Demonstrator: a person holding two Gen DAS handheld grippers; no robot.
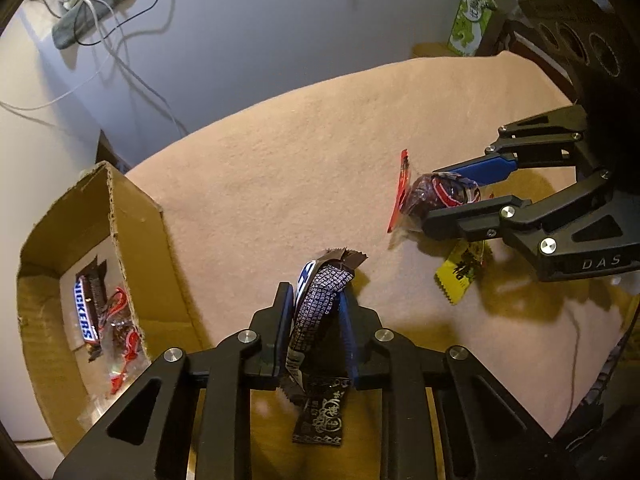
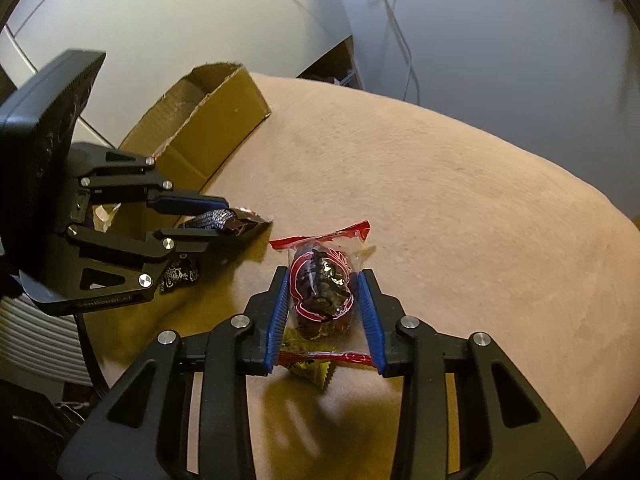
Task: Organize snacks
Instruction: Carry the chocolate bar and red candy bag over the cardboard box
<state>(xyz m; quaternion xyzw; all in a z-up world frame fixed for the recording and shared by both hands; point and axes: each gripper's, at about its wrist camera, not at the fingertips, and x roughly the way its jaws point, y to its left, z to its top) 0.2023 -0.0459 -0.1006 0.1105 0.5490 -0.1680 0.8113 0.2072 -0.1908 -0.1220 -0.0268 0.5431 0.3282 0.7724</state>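
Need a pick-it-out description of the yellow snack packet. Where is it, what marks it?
Start at the pinkish cloth covering the table, then go to the right gripper opposite the cardboard box. The yellow packet lies flat under that gripper, partly hidden by the clear red-edged snack it grips. It is the only yellow, zigzag-edged wrapper.

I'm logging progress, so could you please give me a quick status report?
Left gripper shut on dark-wrapped snack. Right gripper shut on red-edged clear packet. Cardboard box holds a Snickers bar. Nothing blocking.
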